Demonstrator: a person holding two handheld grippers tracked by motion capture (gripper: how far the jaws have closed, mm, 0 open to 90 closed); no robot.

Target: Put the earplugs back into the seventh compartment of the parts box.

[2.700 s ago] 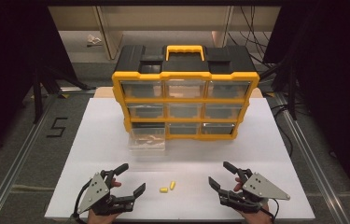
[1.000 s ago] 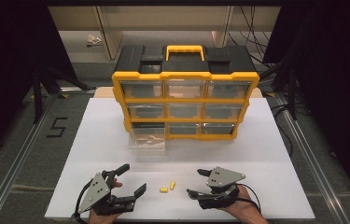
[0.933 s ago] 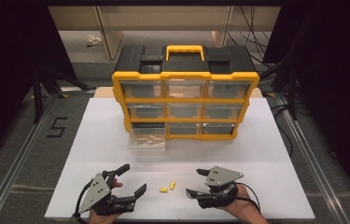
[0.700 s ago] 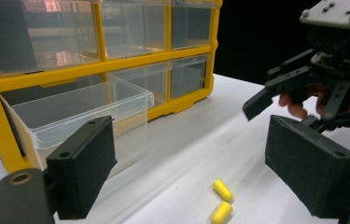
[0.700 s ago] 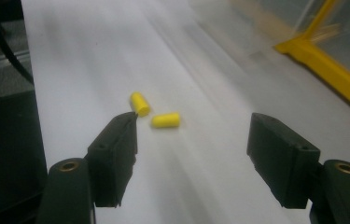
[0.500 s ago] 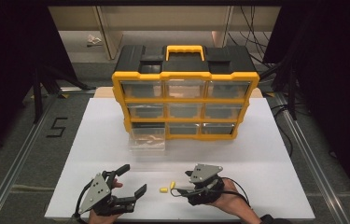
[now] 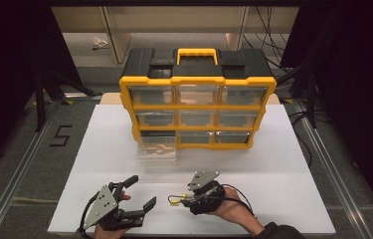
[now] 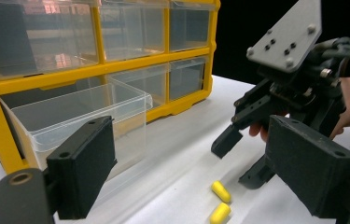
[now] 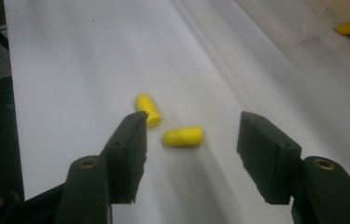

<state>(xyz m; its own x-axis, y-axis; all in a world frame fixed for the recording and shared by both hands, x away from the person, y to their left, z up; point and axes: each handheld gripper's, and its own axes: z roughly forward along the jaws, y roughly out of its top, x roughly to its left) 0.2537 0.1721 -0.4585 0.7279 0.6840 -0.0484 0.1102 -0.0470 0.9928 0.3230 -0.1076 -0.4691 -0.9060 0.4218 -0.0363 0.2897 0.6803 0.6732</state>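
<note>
Two yellow earplugs [image 9: 183,136] [image 9: 148,109] lie on the white table, near its front edge. My right gripper [image 9: 193,140] is open just above them, one plug between its jaws and the other by the left jaw's tip. In the high view the right gripper [image 7: 180,198] points left at the earplugs [image 7: 175,201]. My left gripper [image 7: 141,191] rests open and holds nothing to their left. In the left gripper view the earplugs [image 8: 221,191] lie ahead, with the right gripper [image 8: 240,158] hovering over them.
A yellow-and-black drawer organizer [image 7: 197,104] stands at the back of the white table [image 7: 283,169]. Its bottom-left clear drawer [image 7: 157,148] is pulled out toward me; in the left gripper view the drawer [image 8: 77,112] is close ahead on the left.
My right gripper has moved left from the front right of the table to the earplugs and turned to point left. The left gripper has stayed put.
</note>
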